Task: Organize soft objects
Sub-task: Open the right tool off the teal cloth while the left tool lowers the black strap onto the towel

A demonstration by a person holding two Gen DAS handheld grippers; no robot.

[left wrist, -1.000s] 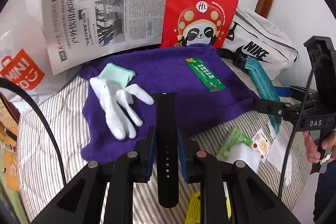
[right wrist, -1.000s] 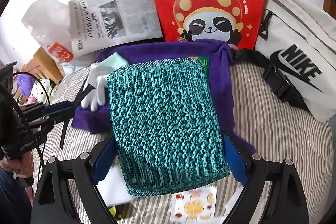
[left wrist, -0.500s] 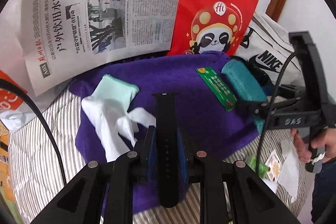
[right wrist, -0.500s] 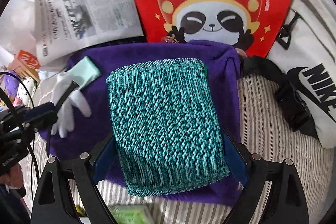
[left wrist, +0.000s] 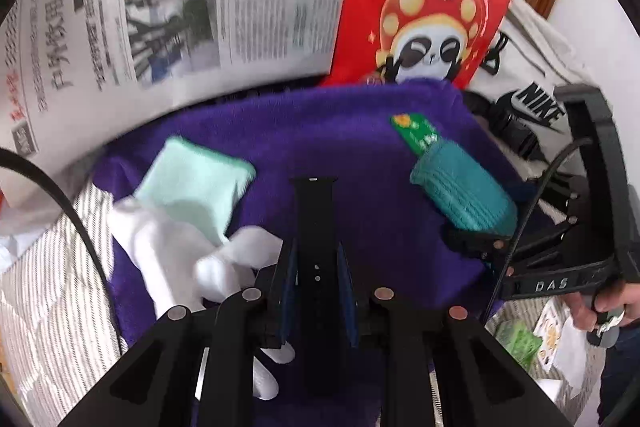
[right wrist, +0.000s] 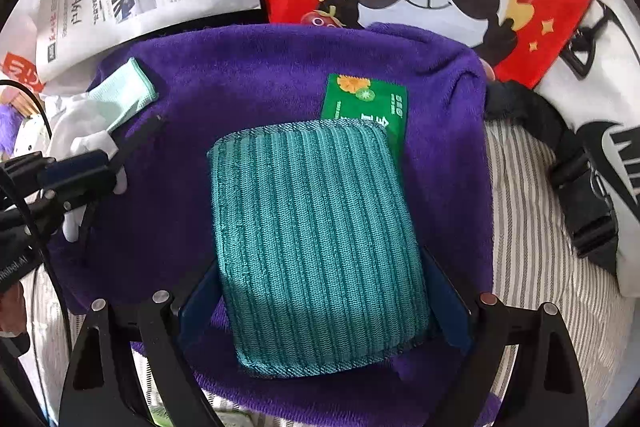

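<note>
The left tool (left wrist: 316,263) is clenched on a black strap (left wrist: 314,227) at lower centre, over the purple towel (left wrist: 340,131). The right tool (right wrist: 320,291) grasps a teal knit cloth (right wrist: 316,247) across its width. Only the left view shows the person's hand (left wrist: 608,303) at right. Only the right view shows the green packet (right wrist: 366,103) partly covered by the cloth. A white glove (left wrist: 168,239) lies at the left of the towel.
</note>
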